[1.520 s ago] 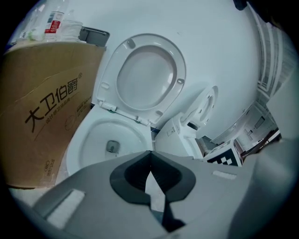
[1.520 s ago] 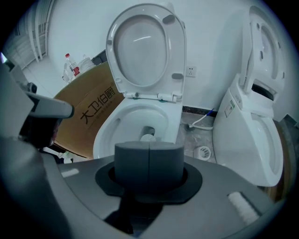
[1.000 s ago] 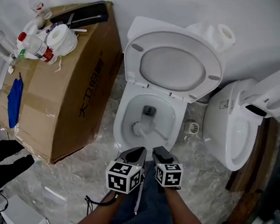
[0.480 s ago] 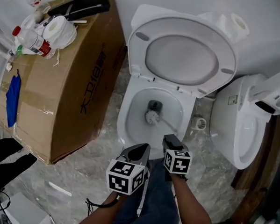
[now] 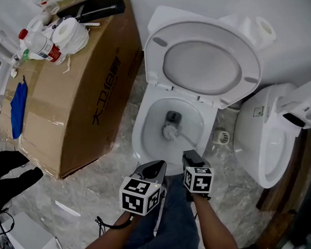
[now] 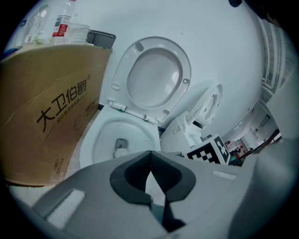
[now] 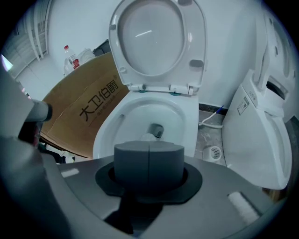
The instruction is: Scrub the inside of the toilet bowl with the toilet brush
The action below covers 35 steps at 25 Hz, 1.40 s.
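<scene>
**Barely a handle in sight: brush head low in the bowl**

Only the white bristled head of the toilet brush (image 5: pixel 170 130) shows plainly. It sits low in the white toilet bowl (image 5: pixel 140 135), just beside the drain hole. Its thin handle slants to the lower right into the right gripper (image 5: pixel 189 156), whose fingers are clamped on it. In the right gripper view those fingers cover the handle. The left gripper (image 5: pixel 156 167), lower centre, has its fingers pressed together on nothing.

Two toilets: this one with its lid raised, and a second white toilet (image 5: pixel 260 142) cut off at the right edge. One brown cardboard box (image 5: pixel 66 105), upper left, carries one white paper roll (image 5: pixel 68 37), one red-capped clear bottle (image 5: pixel 39 47) and one blue cloth (image 5: pixel 18 110). Another paper roll (image 5: pixel 265 28) sits on the cistern. A dark shape at the left edge is unreadable.
</scene>
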Motion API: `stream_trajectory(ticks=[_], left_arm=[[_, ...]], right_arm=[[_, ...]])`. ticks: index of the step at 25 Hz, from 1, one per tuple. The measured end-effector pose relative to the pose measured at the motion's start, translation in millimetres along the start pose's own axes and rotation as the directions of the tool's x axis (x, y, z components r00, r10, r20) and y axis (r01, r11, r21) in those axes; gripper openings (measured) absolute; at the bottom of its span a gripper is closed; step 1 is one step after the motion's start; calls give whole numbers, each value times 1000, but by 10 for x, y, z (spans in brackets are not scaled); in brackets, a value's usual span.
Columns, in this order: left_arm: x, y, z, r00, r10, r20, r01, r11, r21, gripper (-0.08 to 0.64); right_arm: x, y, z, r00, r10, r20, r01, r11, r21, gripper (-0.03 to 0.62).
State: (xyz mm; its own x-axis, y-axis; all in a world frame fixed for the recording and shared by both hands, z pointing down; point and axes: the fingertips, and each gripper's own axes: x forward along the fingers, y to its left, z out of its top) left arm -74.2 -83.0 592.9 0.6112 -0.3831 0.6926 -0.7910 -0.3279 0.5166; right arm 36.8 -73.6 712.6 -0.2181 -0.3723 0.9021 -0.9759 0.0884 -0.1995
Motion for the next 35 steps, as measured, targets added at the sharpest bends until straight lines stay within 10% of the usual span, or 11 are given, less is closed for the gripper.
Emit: stream_trajectory(ticks=[9, 20, 35], left_arm=[[-323, -255, 205, 1000, 3, 27, -3, 1000, 8, 11], [-778, -653, 503, 998, 28, 64, -36, 991, 127, 5], [-1444, -1388, 1195, 968, -69, 241, 4, 966, 260, 5]], right_arm=[[-571, 285, -229, 998, 34, -54, -35, 999, -18, 155], [-1647, 475, 394, 990, 70, 123, -65, 997, -40, 155], [-3077, 945, 1219, 895, 159, 417, -112, 984, -136, 155]])
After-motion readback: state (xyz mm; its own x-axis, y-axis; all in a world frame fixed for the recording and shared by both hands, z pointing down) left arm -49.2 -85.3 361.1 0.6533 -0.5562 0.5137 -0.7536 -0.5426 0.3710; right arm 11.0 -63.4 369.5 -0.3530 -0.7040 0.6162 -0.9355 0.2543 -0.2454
